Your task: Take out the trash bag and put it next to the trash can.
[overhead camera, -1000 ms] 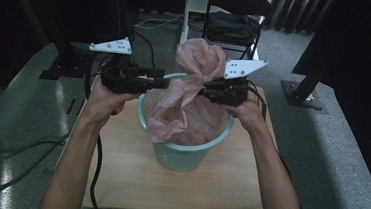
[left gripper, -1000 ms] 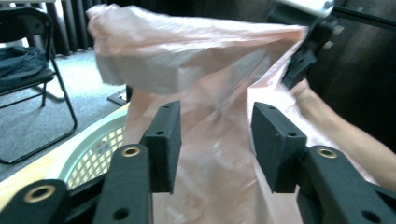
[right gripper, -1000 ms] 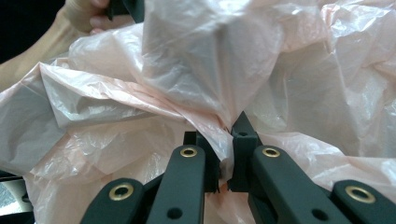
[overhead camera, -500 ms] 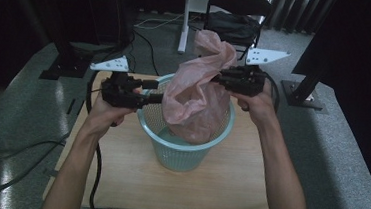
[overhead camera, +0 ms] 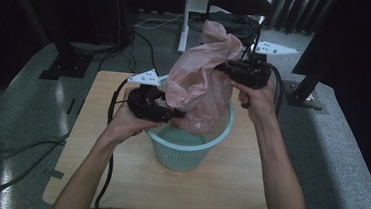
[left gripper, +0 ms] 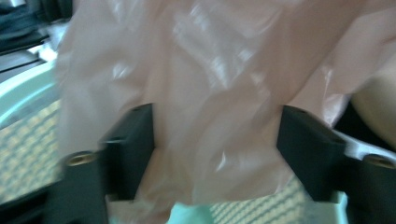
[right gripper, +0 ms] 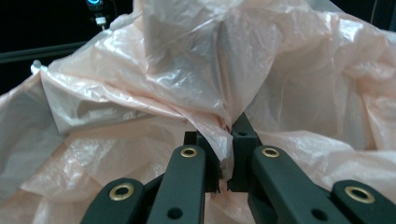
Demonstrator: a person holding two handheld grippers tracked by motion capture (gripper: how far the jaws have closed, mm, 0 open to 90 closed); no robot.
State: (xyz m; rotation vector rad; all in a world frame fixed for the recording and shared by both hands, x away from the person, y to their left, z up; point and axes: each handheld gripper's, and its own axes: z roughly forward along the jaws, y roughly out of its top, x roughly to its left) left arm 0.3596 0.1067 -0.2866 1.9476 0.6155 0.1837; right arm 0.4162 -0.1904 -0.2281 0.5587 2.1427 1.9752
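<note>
A dim room with dark stands and cables surrounds a pale wooden table [overhead camera: 217,187] where a mint basket [overhead camera: 189,152] stands, a pink plastic bag [overhead camera: 200,85] rising from it. The film looks light, limp and slippery, likely to tear if yanked, so gathered folds or the rim seem the best hold. The right gripper [right gripper: 225,161] is clamped on a pinch of film high at the far right; the left gripper [left gripper: 215,154], jaws just spread wide, straddles loose film without pressing. The high view gives the layout; the gripper views give the jaw contact
</note>
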